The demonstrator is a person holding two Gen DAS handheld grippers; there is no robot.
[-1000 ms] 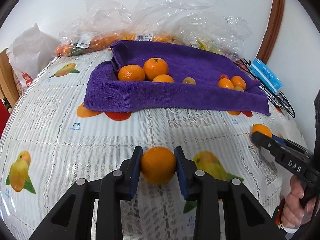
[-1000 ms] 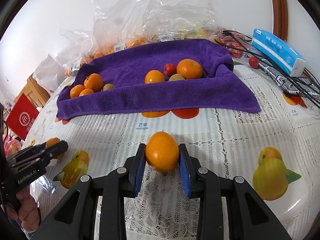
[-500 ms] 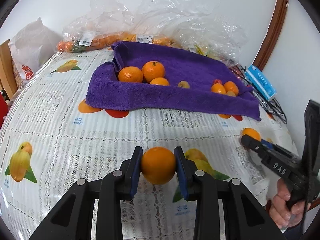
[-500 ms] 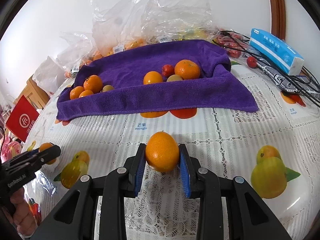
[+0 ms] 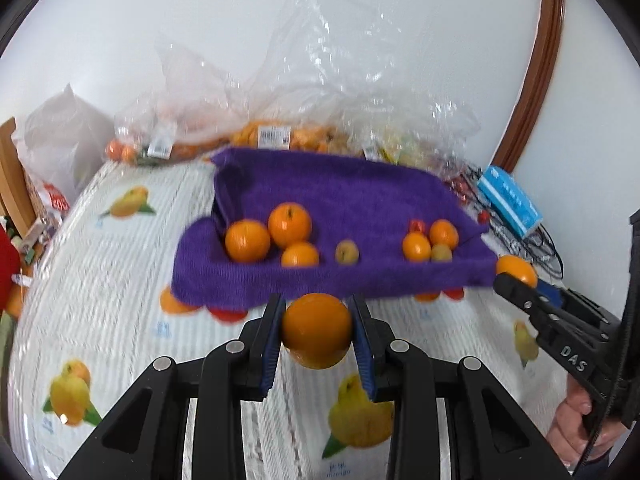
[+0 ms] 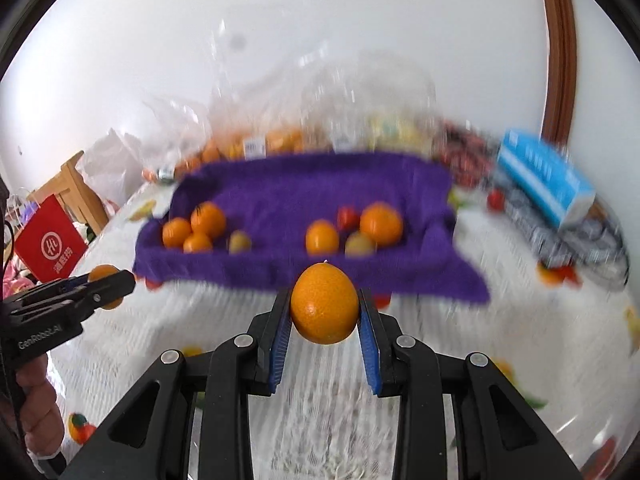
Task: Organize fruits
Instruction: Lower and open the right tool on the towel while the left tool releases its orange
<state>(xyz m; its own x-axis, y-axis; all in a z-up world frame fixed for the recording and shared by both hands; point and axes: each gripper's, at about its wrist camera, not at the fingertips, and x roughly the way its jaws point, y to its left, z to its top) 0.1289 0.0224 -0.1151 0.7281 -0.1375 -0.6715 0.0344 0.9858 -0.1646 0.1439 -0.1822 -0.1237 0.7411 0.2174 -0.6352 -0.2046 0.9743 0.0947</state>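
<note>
Two grippers: left gripper [image 5: 316, 334] pinches an orange [image 5: 316, 330]; right gripper [image 6: 325, 312] pinches another orange [image 6: 324, 308], both short of the purple towel [image 5: 340, 280]
Towel contents: oranges [image 5: 289, 224], small fruits
Behind towel: plastic bags [image 5: 304, 120]
Beside towel: blue box [image 5: 508, 204], cables

The left tongs [image 5: 316, 336] are black with blue pads, as are the right tongs [image 6: 325, 314]; each grips a plain orange fruit. The tabletop [image 5: 120, 280] wears white lace-patterned cloth printed with yellow mangoes. A purple towel [image 5: 328, 208] carries orange, yellowish and red fruit. Far right lies a blue-and-white box [image 6: 544, 178].
</note>
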